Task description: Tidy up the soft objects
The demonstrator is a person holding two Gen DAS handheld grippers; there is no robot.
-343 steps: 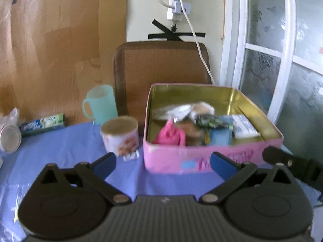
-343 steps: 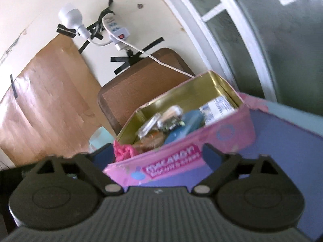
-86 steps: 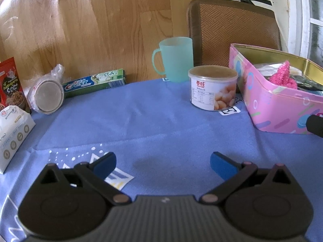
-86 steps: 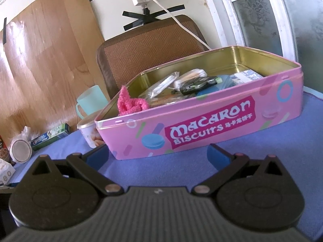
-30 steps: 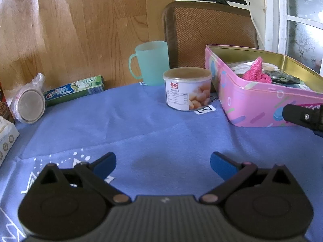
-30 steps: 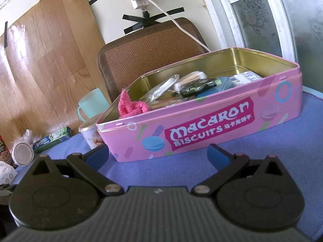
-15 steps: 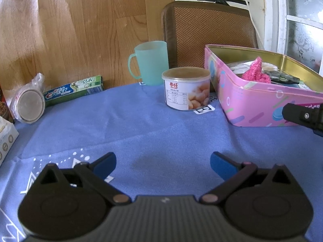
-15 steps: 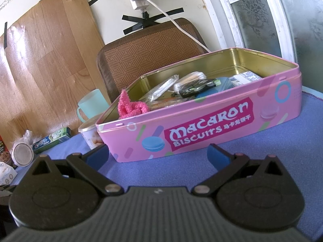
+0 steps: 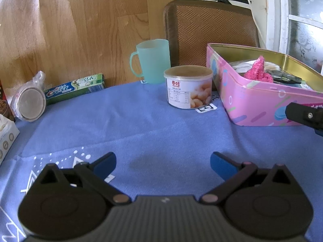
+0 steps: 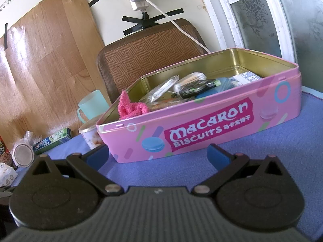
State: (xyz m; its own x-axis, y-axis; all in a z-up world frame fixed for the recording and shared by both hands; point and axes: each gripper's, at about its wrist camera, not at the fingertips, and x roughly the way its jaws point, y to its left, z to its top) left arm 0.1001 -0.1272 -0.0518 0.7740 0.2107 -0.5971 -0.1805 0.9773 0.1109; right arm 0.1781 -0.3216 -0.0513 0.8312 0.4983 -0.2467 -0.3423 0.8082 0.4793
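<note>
Both grippers spread, empty: left (image 9: pixel 163 162) over bare cloth (image 9: pixel 141 125), right (image 10: pixel 158 153) near tin (image 10: pixel 201 133) (pink sock (image 10: pixel 130 106) inside, likely packed).

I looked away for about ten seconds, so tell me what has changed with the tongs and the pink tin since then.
Both tongs have backed away from the pink tin. The left tongs swung left and now face open blue cloth. The right tongs levelled out, low before the tin's front wall. Nothing was taken or let go: both are open and empty. The pink fluffy item and the other contents stayed in the tin.
</note>
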